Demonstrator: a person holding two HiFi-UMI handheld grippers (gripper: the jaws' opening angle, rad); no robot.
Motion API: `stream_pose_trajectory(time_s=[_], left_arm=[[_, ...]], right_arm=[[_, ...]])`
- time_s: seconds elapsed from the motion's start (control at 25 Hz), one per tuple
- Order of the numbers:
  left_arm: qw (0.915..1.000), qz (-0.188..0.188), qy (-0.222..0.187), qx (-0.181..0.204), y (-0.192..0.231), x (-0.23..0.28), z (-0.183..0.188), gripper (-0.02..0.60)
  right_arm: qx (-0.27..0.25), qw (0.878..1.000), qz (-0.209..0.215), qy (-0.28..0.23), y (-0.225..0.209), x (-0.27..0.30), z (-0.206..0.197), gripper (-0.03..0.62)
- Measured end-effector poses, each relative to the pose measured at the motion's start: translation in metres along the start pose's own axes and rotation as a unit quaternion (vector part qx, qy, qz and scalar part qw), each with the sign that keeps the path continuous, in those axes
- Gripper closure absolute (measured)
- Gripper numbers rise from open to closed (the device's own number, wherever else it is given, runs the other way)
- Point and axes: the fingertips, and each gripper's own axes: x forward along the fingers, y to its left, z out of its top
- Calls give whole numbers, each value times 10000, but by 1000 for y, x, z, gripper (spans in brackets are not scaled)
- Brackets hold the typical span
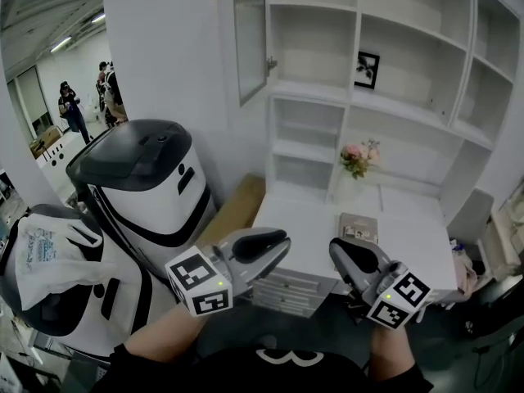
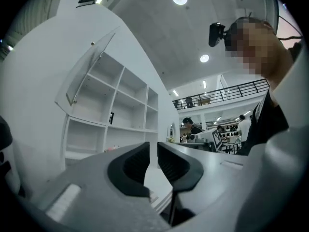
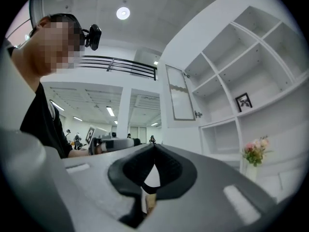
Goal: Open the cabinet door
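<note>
The white shelf cabinet (image 1: 385,97) fills the wall ahead. Its glass door (image 1: 250,35) stands swung out at the upper left, with a small handle (image 1: 270,62) on its edge. The door (image 2: 89,66) also shows in the left gripper view, and the door (image 3: 179,93) in the right gripper view. Both grippers hang low near the person's body, far below the door. My left gripper (image 1: 282,244) (image 2: 153,146) has its jaws a narrow gap apart with nothing between them. My right gripper (image 1: 336,248) (image 3: 154,146) has its tips touching and holds nothing.
A white desk top (image 1: 311,228) with a booklet (image 1: 359,228) lies under the shelves. Pink flowers (image 1: 356,158) and a framed picture (image 1: 367,70) sit in the shelves. A white machine with a dark lid (image 1: 139,178) and a cardboard box (image 1: 237,207) stand at the left. People stand far back.
</note>
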Motion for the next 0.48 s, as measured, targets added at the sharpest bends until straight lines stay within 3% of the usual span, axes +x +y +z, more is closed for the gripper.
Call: stream_pose_trajectory(time_s=[0.2,0.48], left_arm=[[9988,-133,77,-470,-36,2,-37,551],[9995,-168,144,-213,-56,0,-39,572]], right_arm=[[235,9993,-266,-84,7,-23,-18,592],[143,9998,-99,-81,26,-39,-25,592]])
